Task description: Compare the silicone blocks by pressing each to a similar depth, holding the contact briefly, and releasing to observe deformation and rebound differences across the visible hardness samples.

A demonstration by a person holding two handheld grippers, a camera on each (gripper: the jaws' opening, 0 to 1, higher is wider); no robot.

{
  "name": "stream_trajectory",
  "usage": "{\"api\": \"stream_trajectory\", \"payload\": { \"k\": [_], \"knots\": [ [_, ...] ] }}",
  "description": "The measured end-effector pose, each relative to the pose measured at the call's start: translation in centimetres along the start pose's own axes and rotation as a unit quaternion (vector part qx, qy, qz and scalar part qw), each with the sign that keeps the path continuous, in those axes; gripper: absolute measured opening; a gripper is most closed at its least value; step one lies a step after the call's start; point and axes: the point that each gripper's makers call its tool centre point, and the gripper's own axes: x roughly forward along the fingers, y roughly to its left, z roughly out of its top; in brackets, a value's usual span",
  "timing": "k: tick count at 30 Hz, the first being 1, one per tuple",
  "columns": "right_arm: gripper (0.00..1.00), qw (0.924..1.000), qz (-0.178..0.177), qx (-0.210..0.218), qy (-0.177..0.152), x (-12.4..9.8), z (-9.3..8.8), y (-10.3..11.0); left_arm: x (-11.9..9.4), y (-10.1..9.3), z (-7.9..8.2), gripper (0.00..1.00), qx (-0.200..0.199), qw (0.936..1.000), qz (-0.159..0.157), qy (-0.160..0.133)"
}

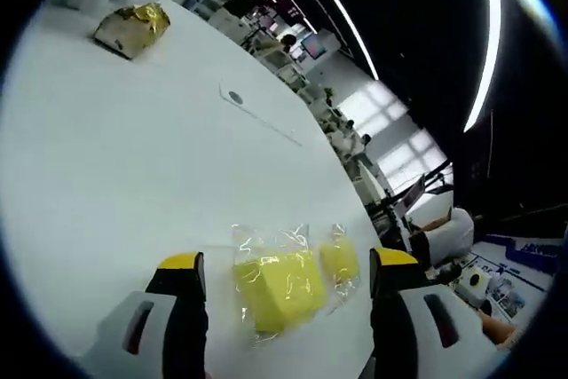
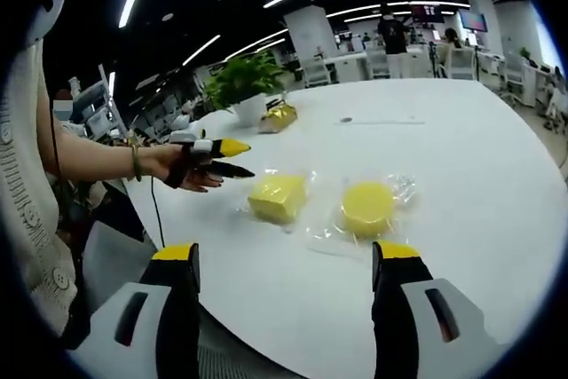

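Left tongs (image 1: 286, 277) apart, hovering over square block (image 1: 278, 288). Right tongs (image 2: 286, 259) apart, near round block (image 2: 367, 207). Press straight down, slow, equal depth ea.; bench (image 2: 461, 130) steady.

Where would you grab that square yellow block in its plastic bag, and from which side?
Probably across the square yellow block itself, on two opposite flat sides, coming down from above. It lies flat on the white table, and its loose clear bag offers nothing firm. The round block lies apart.

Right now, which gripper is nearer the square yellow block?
Left. The left gripper has its open fingers either side of the square yellow block, just short of it. The right gripper is open too, further back toward the table edge.
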Motion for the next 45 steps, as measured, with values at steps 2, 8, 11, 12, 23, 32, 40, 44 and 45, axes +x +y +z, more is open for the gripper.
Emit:
{"api": "stream_trajectory", "payload": {
  "k": [2,8,11,12,23,32,40,44,45],
  "knots": [
    [0.74,0.9999,-0.003,0.007,0.008,0.1,-0.2,-0.3,0.5,0.6,0.0,0.7,-0.018,0.9998,-0.001,-0.001],
    [0.74,0.9998,-0.01,0.014,0.011,0.2,-0.7,-0.9,1.7,1.4,0.3,0.56,-0.063,0.9979,-0.015,-0.01],
    [0.74,0.9996,-0.012,0.018,0.015,0.2,-0.9,-1.1,2.5,2.0,0.0,0.52,-0.089,0.9957,-0.021,-0.007],
    [0.74,0.9996,-0.013,0.02,0.014,0.2,-0.9,-1.2,2.6,2.2,-0.1,0.49,-0.095,0.9953,-0.023,-0.004],
    [0.73,0.999,-0.015,0.03,0.03,0.7,-1.7,-1.7,3.9,3.6,-1.0,0.12,-0.121,0.9924,-0.019,0.004],
    [0.73,0.9993,-0.011,0.028,0.023,1.1,-1.3,-1.7,3.8,2.2,-0.4,0.0,-0.028,0.9992,-0.026,0.014],
    [0.71,0.9999,-0.005,0.007,-0.008,0.4,-0.1,-0.9,3.6,0.2,0.0,0.0,0.035,0.9992,-0.001,0.016],
    [0.73,0.9994,-0.001,-0.007,-0.035,-0.2,0.9,-0.3,3.2,-1.5,-0.2,0.0,0.046,0.9987,-0.009,0.02],
    [0.73,0.9992,0.0,-0.007,-0.04,-0.4,1.1,-0.2,3.0,-1.9,-0.2,0.0,0.047,0.9986,-0.013,0.019]
  ]
}}
